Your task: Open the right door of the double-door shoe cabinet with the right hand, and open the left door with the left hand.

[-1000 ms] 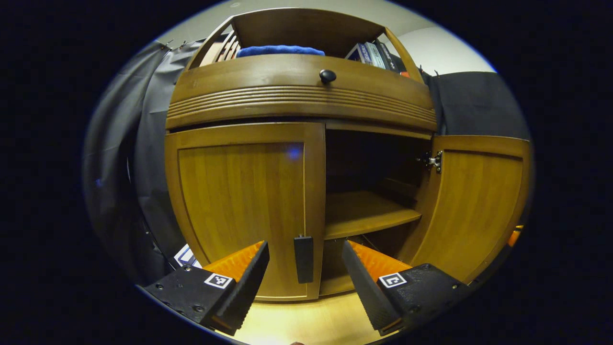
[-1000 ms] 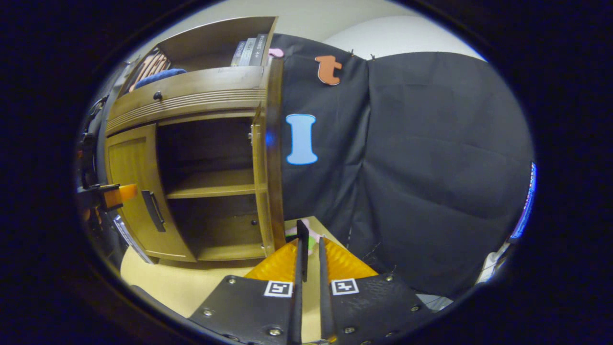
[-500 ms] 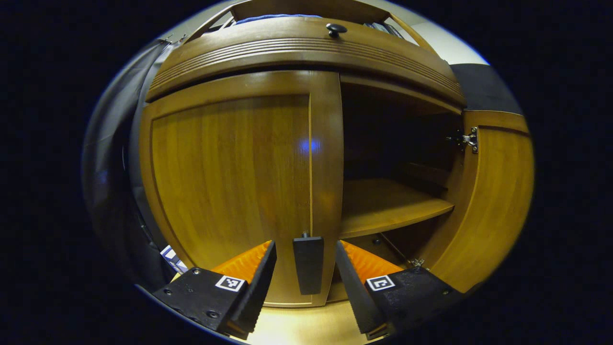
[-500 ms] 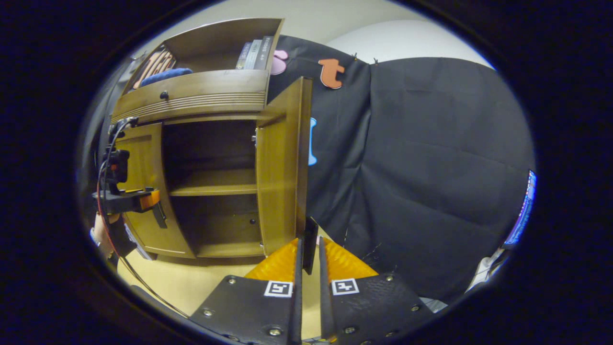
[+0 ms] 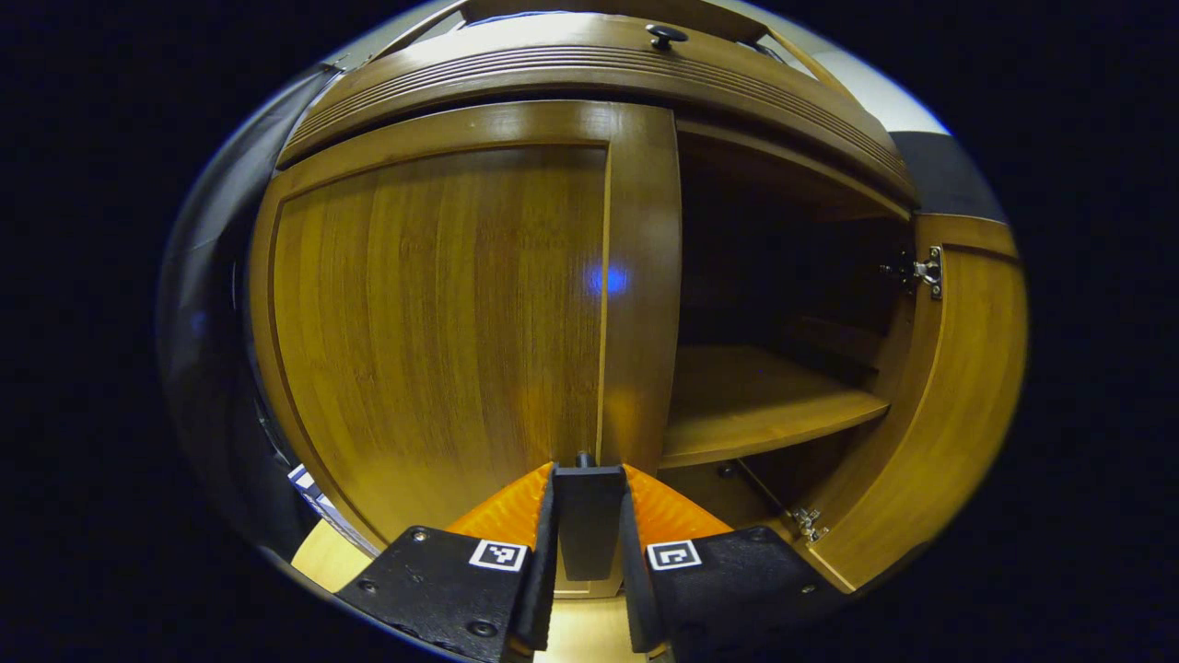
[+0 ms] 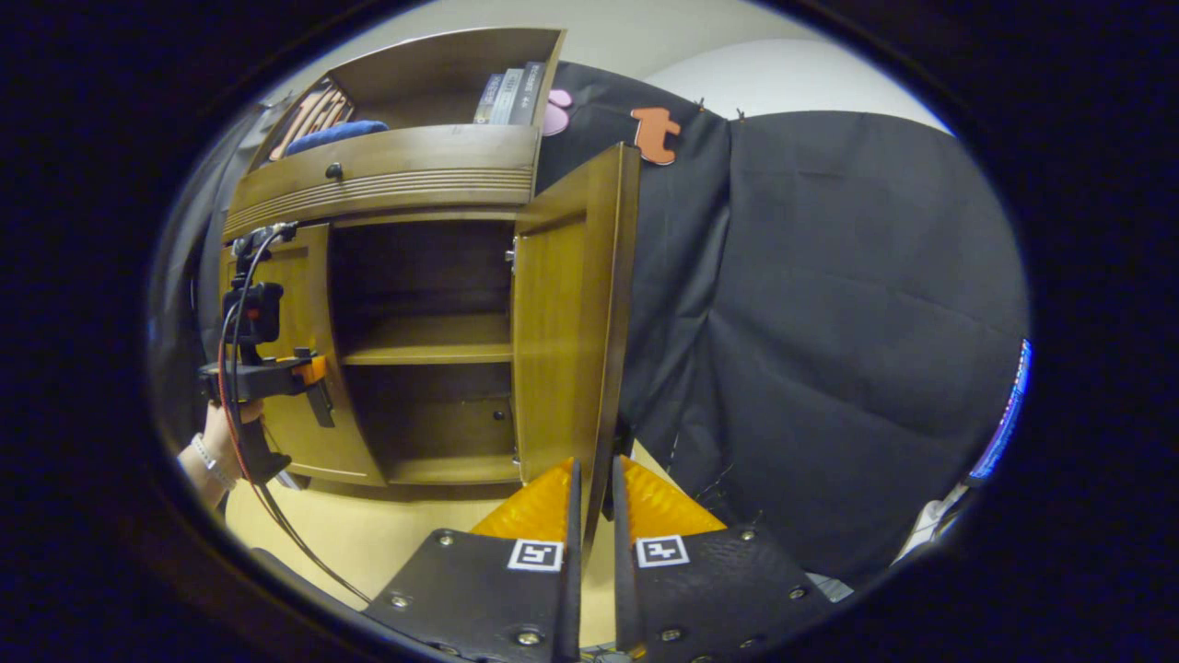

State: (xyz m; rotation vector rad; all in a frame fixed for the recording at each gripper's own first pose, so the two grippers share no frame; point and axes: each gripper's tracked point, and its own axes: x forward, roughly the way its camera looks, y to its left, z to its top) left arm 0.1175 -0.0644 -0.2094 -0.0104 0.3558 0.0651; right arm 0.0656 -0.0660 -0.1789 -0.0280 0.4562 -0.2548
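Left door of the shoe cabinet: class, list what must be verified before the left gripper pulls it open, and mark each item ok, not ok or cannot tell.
1. Left gripper shut on the left door handle: ok, both fingers press its sides.
2. Left door not yet opened: ok, it lies flush with the cabinet front.
3. Right door swung open: ok.
4. Right gripper holding the right door's edge: ok, fingers closed around it.
5. Swing path in front of the left door free: cannot tell.
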